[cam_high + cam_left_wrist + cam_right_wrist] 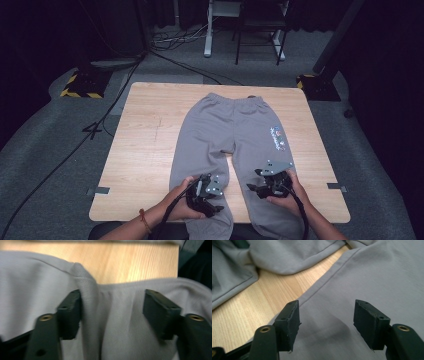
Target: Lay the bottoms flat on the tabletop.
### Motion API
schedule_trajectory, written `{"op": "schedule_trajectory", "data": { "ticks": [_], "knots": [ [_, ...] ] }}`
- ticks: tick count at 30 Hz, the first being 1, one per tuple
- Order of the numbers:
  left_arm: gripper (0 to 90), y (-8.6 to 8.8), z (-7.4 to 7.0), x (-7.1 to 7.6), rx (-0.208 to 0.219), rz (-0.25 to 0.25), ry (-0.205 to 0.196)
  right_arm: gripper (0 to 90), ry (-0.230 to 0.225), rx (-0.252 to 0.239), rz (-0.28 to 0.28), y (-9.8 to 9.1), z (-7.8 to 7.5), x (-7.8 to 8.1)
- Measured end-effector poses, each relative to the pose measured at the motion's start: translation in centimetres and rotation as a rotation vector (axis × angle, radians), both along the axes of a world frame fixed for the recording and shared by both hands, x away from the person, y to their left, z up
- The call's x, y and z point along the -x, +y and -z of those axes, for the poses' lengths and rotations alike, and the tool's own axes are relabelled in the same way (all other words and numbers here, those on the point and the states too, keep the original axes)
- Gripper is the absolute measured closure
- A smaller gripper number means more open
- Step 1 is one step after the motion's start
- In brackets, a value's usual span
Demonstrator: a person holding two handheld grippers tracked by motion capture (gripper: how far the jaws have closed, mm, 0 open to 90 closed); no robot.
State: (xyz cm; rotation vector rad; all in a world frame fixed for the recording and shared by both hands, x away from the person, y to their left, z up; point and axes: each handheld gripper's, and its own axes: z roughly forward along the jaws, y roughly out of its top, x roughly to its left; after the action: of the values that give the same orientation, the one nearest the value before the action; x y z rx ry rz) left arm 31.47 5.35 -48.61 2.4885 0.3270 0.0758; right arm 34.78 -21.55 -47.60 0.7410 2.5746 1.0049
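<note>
Grey sweatpants (pixel 235 135) lie flat on the tabletop (pixel 145 145), waistband at far side, legs hanging over the near edge.

Table (pixel 145 150): light wood, tape tabs at edges
Floor cables (pixel 175 55): trailing across grey carpet
Hazard-striped base (pixel 80 85): far left

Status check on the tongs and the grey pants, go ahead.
Left tongs open, fabric ridge between. Right tongs open over other leg. Grey pants flat on table. Nothing obstructing.
</note>
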Motion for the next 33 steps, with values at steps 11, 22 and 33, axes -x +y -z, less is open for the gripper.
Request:
{"op": "schedule_trajectory", "data": {
  "ticks": [11,22,33],
  "knots": [
    [80.3,0.2,-0.2,2.1,0.011,0.17,0.032,39.7,0.003,-0.02,0.027,-0.8,0.1,-0.3],
    [27.4,0.8,-2.5,-0.1,0.106,0.017,-0.04,34.7,-0.035,-0.033,0.042,-2.2,-1.3,-1.0],
    [24.4,3.5,-1.0,-12.5,0.207,-0.286,0.043,27.9,-0.005,-0.044,0.198,-5.4,-0.7,-8.8]
  ]
}}
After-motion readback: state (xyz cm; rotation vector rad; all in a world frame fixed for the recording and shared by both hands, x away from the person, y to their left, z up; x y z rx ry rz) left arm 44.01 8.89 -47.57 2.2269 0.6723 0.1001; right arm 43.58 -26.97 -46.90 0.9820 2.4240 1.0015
